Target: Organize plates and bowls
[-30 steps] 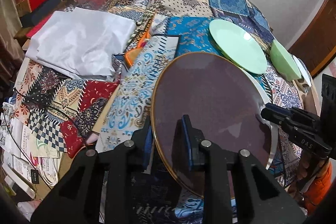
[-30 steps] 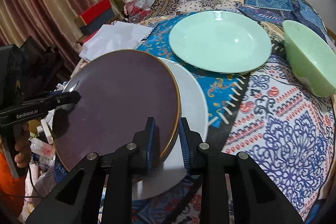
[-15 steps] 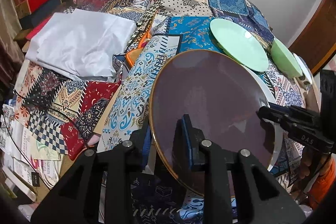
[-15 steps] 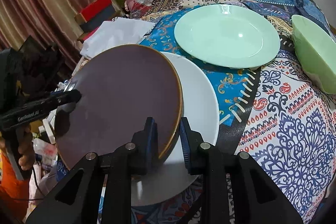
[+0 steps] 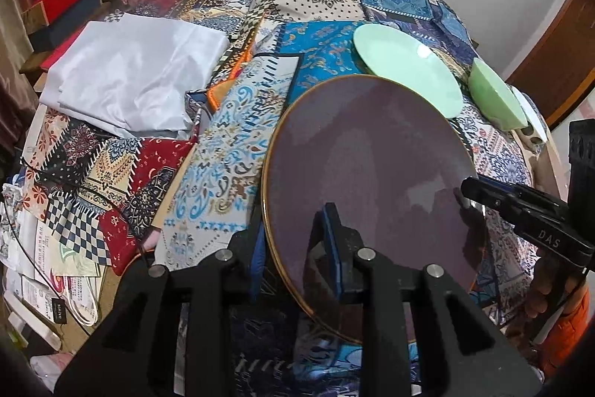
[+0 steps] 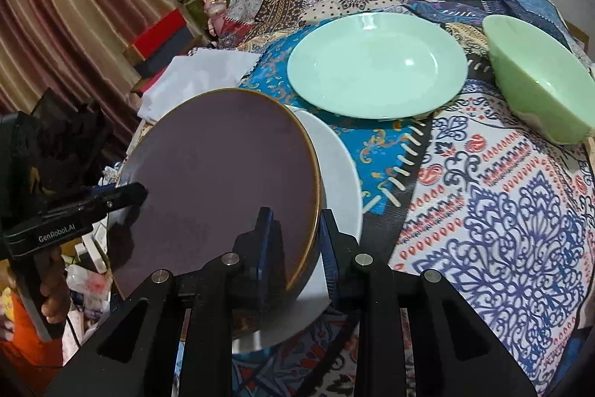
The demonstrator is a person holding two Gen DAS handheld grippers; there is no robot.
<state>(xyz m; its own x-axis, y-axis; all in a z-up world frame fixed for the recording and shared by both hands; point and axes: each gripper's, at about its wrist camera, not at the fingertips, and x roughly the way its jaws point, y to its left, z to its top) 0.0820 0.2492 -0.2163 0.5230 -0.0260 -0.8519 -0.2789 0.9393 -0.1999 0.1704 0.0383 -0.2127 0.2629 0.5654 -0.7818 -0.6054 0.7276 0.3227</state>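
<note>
Both my grippers, left (image 5: 293,237) and right (image 6: 295,229), clamp the purple plate's (image 6: 223,173) opposite rims, apparently clear above white plate (image 6: 334,173); green bowl (image 6: 539,88) empty.

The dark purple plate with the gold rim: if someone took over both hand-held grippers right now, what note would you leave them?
Left hand-held gripper: shut on the round dark purple plate with the gold rim, at its near edge.
Right hand-held gripper: shut on the same plate's opposite edge.
Plate is held tilted above the round white plate.
The round mint-green plate and light green bowl sit apart on the patchwork cloth.
Done: purple plate lifted.
Left: probably set it down, stack the rest.
</note>
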